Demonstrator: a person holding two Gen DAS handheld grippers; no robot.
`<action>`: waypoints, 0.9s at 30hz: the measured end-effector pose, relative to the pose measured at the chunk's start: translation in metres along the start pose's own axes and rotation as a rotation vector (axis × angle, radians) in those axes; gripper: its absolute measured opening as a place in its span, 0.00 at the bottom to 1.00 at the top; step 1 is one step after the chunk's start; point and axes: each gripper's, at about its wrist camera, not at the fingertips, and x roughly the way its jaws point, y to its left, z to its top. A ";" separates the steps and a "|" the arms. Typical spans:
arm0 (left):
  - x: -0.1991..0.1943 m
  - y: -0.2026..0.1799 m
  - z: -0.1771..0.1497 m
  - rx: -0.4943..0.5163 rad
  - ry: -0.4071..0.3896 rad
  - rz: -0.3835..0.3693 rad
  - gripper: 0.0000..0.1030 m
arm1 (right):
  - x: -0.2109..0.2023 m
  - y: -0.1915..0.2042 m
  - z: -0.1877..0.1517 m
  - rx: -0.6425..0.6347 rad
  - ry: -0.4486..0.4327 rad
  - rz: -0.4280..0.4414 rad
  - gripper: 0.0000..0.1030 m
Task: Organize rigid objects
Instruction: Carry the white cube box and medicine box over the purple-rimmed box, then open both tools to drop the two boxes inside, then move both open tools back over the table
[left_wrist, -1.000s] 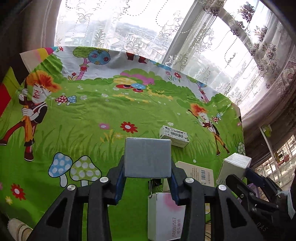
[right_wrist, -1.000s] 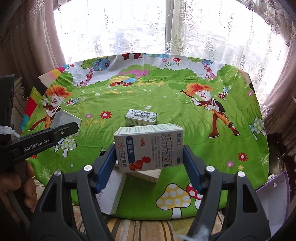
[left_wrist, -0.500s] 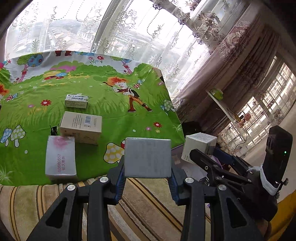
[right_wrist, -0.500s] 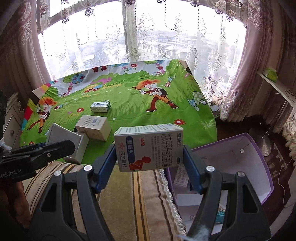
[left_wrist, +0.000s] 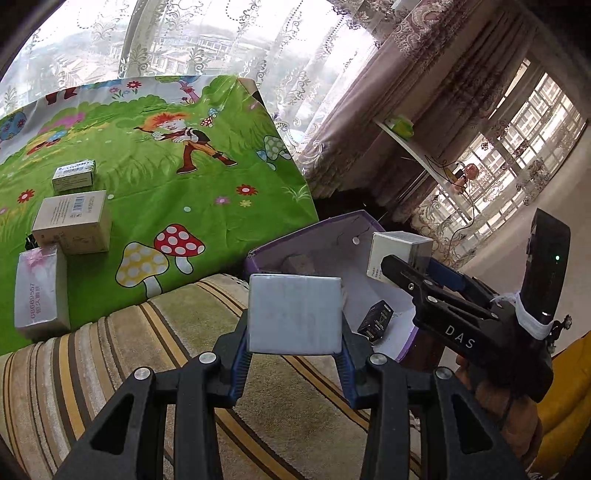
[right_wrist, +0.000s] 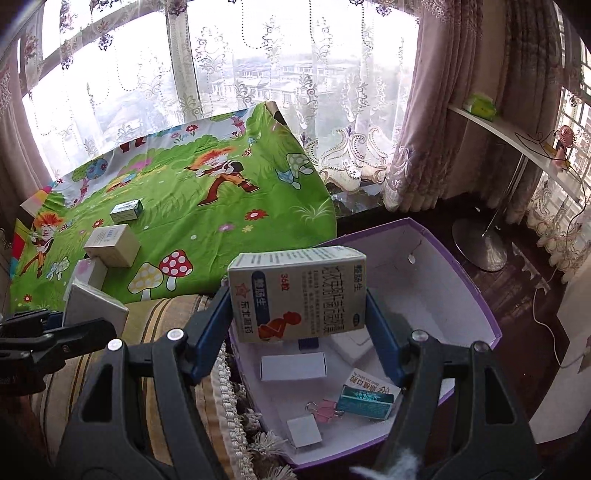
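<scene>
The green cartoon-print cloth (right_wrist: 207, 206) covers the table; three boxes lie on its near left part: a tan carton (left_wrist: 74, 221), a white carton with pink print (left_wrist: 40, 291) and a small green-and-white box (left_wrist: 74, 173). Beside the table's right edge stands an open purple storage box (right_wrist: 476, 291) with a white interior, holding several small boxes and a pink binder clip (right_wrist: 325, 408). The right gripper (right_wrist: 299, 306) is clamped on a medicine box (right_wrist: 299, 295) with Chinese lettering, held above the storage box. The left gripper (left_wrist: 294, 321) pinches a plain grey-white box (left_wrist: 294, 314) over striped fabric (left_wrist: 110, 369), just left of the storage box.
</scene>
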 end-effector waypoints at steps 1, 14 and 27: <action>0.005 -0.006 0.000 0.018 0.012 0.001 0.40 | -0.001 -0.001 -0.001 -0.006 0.000 -0.009 0.71; 0.050 -0.053 0.005 0.133 0.109 -0.032 0.41 | 0.001 -0.023 -0.003 0.020 -0.007 -0.069 0.72; 0.052 -0.045 0.006 0.081 0.113 -0.043 0.60 | 0.005 -0.031 -0.006 0.045 0.011 -0.056 0.79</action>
